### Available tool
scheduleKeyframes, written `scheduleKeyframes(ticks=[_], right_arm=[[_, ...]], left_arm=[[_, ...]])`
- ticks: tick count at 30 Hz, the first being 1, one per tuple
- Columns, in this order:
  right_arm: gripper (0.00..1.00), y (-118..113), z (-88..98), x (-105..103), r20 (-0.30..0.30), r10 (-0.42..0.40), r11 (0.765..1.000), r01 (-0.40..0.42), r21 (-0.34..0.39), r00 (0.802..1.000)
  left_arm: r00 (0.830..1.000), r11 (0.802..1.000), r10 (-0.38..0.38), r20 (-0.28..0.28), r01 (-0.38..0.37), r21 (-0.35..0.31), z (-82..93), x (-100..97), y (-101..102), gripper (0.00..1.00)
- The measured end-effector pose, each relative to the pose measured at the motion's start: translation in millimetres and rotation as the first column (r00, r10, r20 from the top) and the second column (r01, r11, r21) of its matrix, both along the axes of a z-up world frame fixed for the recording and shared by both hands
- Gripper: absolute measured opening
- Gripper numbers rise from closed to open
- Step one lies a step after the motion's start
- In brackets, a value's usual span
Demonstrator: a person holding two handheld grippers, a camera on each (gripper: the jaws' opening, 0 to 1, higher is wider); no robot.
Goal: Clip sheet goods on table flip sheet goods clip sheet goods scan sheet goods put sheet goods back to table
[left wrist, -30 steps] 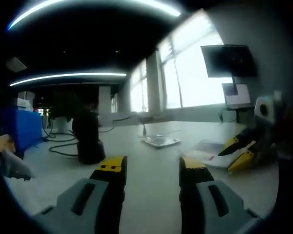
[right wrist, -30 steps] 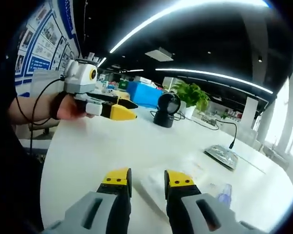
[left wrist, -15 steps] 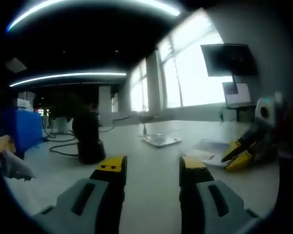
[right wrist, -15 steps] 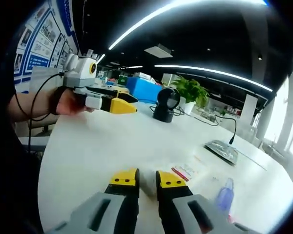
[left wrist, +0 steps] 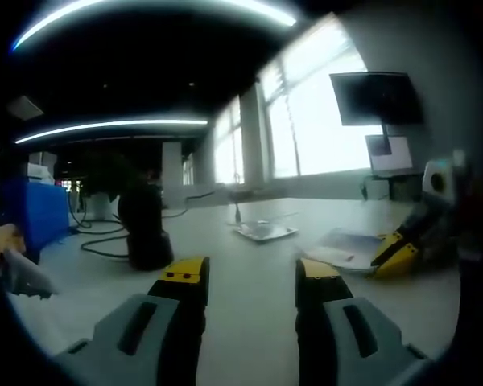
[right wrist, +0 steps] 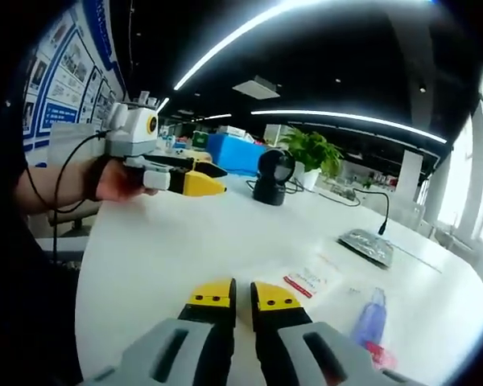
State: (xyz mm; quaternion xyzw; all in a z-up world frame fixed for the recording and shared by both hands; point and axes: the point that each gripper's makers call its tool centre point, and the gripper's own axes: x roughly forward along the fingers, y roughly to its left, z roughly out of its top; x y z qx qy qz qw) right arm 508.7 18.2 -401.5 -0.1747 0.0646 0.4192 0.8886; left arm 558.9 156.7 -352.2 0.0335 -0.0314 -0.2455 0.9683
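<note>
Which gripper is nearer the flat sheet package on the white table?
Right. The right gripper has its jaws closed at the sheet package's near edge; the left gripper is held above the table, well off to the side.

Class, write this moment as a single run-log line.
right hand-held gripper: shut on sheet goods at table | left hand-held gripper: open, idle | scanner: unused

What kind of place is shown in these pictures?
Probably an open office or a work hall. A long white table carries a black desk scanner, long strip lights run across a dark ceiling, and posters cover one wall.
</note>
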Motion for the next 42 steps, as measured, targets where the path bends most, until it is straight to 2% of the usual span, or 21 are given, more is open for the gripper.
scheduleKeyframes(ticks=[8, 10, 17, 25, 27, 29, 30, 35, 38, 42], right_arm=[[0.04, 2.3, 2.0, -4.8, -0.023, 0.017, 0.999, -0.016, 0.046, 1.0], [0.0, 1.8, 2.4, -3.3, -0.003, 0.012, 0.999, -0.012, 0.036, 1.0], [0.0, -2.6, 9.4, -1.1, 0.011, -0.017, 0.998, 0.017, 0.061, 1.0], [0.0, -7.7, 9.8, -15.5, 0.025, -0.009, 0.999, 0.008, 0.038, 1.0], [0.0, -10.1, 10.5, -21.1, 0.054, -0.005, 1.0, 0.004, 0.021, 0.999], [0.0, -12.9, 12.7, -24.4, 0.13, 0.008, 0.999, -0.004, -0.032, 0.992], [0.0, -12.9, 12.2, -25.5, 0.146, 0.011, 0.999, -0.005, -0.047, 0.989], [0.0, -9.7, 10.2, -25.4, 0.143, 0.025, 0.999, -0.021, -0.027, 0.989], [0.08, -9.0, 6.4, -23.5, 0.178, 0.04, 0.997, -0.028, -0.072, 0.983], [0.1, -6.0, 4.4, -19.0, 0.182, 0.033, 0.998, -0.021, -0.065, 0.983]], left_arm=[[1.0, 1.0, 0.001, 0.0, -0.001, 0.001, -0.1, 0.3, 0.1, 0.35], [1.0, 1.0, 0.001, -0.001, -0.001, 0.002, -0.2, 0.1, -0.2, 0.35], [1.0, 1.0, 0.0, 0.0, 0.0, 0.003, -0.1, -0.2, -0.3, 0.35], [1.0, 1.0, 0.001, 0.001, -0.001, 0.004, -0.2, -0.6, 0.0, 0.35], [1.0, 1.0, 0.001, 0.001, -0.001, 0.005, -0.3, -0.7, -0.1, 0.35], [1.0, 1.0, 0.001, 0.001, -0.001, 0.006, -0.3, -0.8, -0.1, 0.35], [1.0, 1.0, 0.001, 0.001, -0.001, 0.007, -0.3, -0.8, -0.1, 0.35], [1.0, 1.0, 0.001, 0.002, -0.001, 0.011, -0.6, -0.9, -0.3, 0.35], [1.0, 1.0, 0.003, 0.001, -0.003, 0.013, -0.9, -0.5, -0.1, 0.35], [1.0, 1.0, 0.003, 0.0, -0.003, 0.015, -1.2, -0.5, -0.3, 0.35]])
